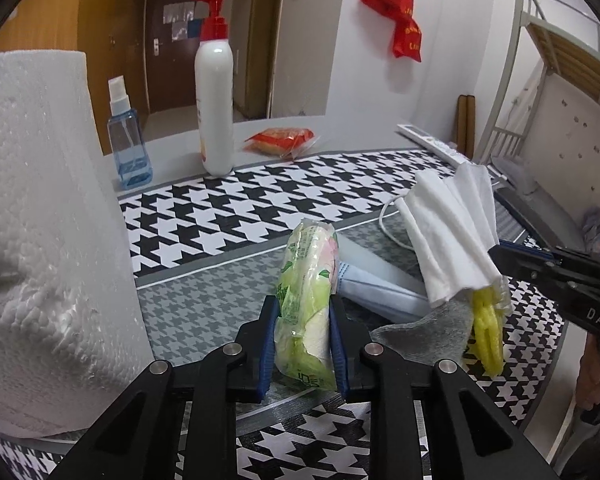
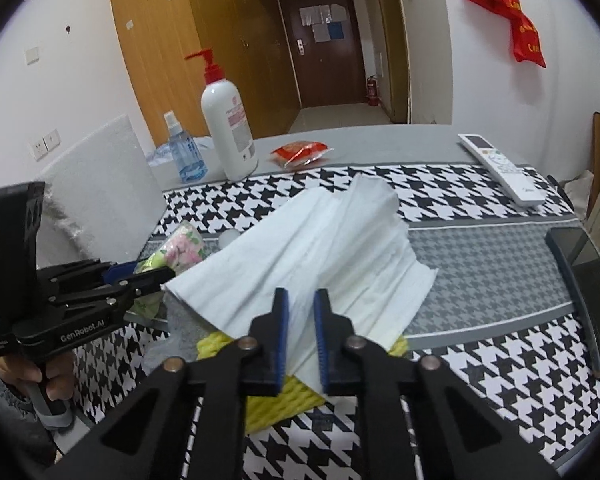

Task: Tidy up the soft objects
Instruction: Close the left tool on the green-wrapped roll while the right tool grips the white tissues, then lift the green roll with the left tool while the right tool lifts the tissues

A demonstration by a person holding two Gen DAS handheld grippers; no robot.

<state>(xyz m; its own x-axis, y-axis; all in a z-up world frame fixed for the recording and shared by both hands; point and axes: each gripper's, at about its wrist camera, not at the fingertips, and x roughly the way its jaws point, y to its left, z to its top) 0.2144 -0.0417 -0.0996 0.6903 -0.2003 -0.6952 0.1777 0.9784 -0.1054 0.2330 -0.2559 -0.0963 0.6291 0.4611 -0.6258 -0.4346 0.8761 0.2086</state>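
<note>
Left gripper point(image 1: 304, 344) was clamped on a green floral tissue pack point(image 1: 306, 304), pads squeezing its lower half so the plastic wrap bulged; light, squashy and a bit slick, best pinched across the flat middle as here. Right gripper point(image 2: 301, 336) was closed almost fully on a white folded cloth point(image 2: 320, 256), thin, limp and weightless, likely to drape and slip unless gripped at the bunched end, which sat right between the pads above a yellow mesh item point(image 2: 276, 400). Both items were over the houndstooth table mat point(image 2: 480, 360), near each other, cloth just right of pack
</note>
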